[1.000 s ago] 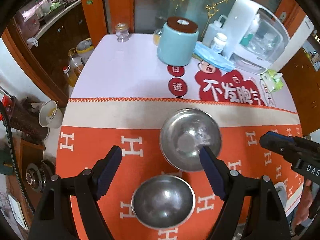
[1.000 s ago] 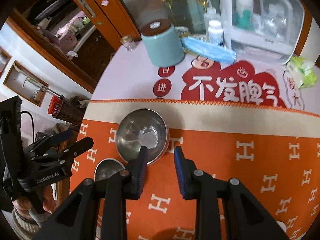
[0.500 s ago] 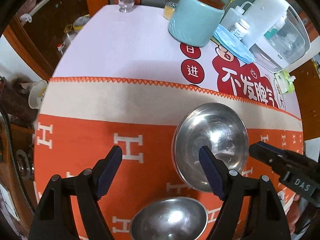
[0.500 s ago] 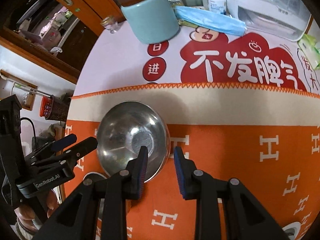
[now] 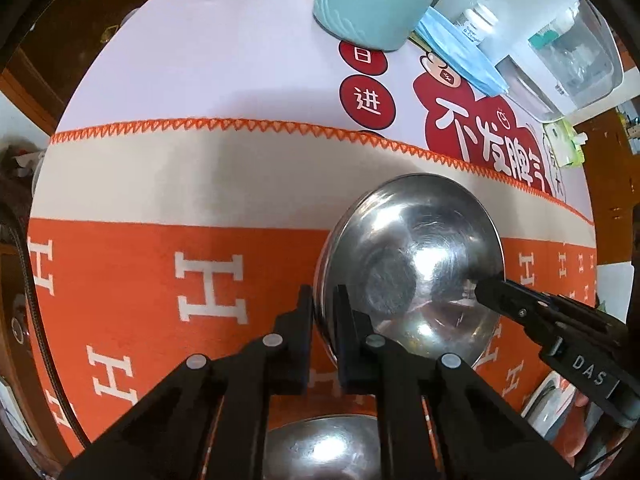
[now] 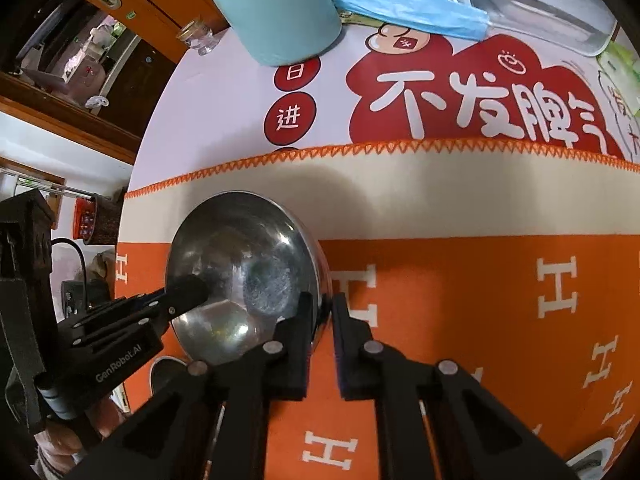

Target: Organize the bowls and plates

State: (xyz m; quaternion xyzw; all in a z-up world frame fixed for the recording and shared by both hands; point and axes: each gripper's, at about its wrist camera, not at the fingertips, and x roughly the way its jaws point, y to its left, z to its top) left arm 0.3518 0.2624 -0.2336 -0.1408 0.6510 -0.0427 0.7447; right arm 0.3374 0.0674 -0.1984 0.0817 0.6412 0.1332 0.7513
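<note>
While we look along the left gripper [image 5: 323, 320], its two black fingers are pinched shut on the near-left rim of the large steel bowl [image 5: 416, 264], one finger outside the wall and one inside. That bowl sits on the orange part of the tablecloth [image 5: 160, 264], toward the right edge of the table, just below the cream band. The right gripper [image 5: 486, 286] comes in from the right, its tip on the bowl's opposite rim. A second, smaller steel bowl [image 5: 324, 450] lies at the near edge, partly hidden under our fingers. Toward the far edge stand a teal canister [image 5: 372, 0], a blue face mask [image 5: 456, 54] and a white appliance [image 5: 556, 40].

Through the right wrist camera, the right gripper [image 6: 322, 322] is closed on the same bowl's [image 6: 244, 276] right rim, which runs between its fingers. The left gripper [image 6: 188, 290] holds the rim on the far side of the bowl, at the table's left edge. The canister [image 6: 280, 16] and mask [image 6: 404, 8] sit at the far edge.
</note>
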